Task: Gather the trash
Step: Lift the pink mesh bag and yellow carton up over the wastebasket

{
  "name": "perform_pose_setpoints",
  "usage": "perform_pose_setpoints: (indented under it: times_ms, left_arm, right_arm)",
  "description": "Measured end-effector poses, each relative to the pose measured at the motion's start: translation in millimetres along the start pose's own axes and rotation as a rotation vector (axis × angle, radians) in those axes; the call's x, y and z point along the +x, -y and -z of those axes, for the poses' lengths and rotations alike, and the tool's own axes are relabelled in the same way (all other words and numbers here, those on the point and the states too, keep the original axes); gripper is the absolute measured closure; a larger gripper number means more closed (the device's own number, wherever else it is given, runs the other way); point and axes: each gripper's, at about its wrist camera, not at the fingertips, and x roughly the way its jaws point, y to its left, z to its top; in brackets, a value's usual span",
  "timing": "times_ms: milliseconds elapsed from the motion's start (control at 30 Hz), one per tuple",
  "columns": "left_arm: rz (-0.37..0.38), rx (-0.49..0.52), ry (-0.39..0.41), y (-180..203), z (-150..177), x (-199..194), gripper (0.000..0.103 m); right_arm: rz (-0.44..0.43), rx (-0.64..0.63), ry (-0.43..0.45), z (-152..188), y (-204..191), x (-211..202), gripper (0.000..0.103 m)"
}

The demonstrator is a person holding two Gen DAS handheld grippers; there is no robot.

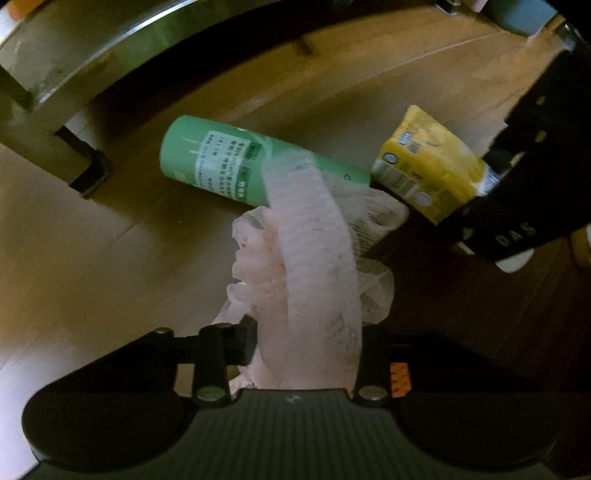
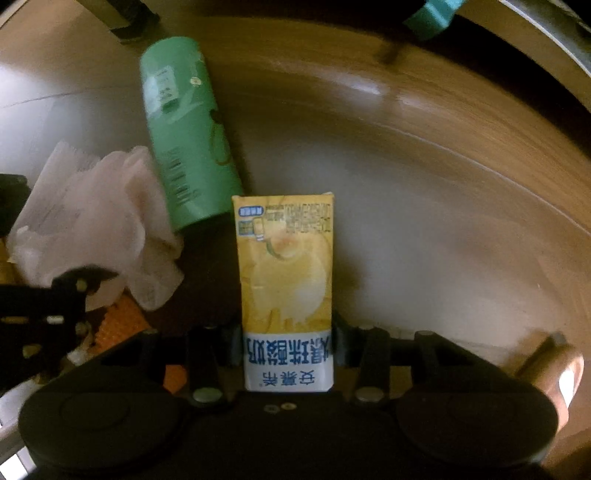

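A pink foam fruit net (image 1: 314, 258) hangs crumpled between the fingers of my left gripper (image 1: 306, 350), which is shut on it above the floor. My right gripper (image 2: 288, 347) is shut on a yellow milk carton (image 2: 286, 266), held lengthwise between the fingers. A green cylindrical can (image 1: 221, 162) lies on its side on the wooden floor, just beyond the net and beside the carton (image 1: 428, 170). In the right wrist view the can (image 2: 188, 136) lies to the upper left, with the net (image 2: 99, 206) left of the carton.
A metal furniture frame with a leg (image 1: 55, 110) stands at the upper left of the left wrist view. A teal object (image 2: 432, 14) sits at the top edge of the right wrist view. Wooden floor (image 2: 443, 221) spreads to the right.
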Motion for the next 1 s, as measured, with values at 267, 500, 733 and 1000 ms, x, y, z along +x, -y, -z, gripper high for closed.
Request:
perform_pose_setpoints:
  times_ms: [267,500,733,1000]
  left_arm:
    - [-0.006,-0.047,0.041,-14,3,-56,0.082]
    - [-0.039,-0.101,0.123,-21,8,-145,0.083]
    - [-0.104,-0.167,0.257,-9,0,-245,0.083]
    - [-0.156,-0.247,0.461,18,-2,-355,0.083]
  right_arm:
    - [-0.003,0.057,0.072,18,-4,-66,0.059]
    - [-0.033,0.070,0.184,39,-8,-156,0.059]
    - [-0.062,0.065,0.342,59,-6,-249,0.059]
    - [-0.082,0.039,0.522,96,-12,-349,0.059]
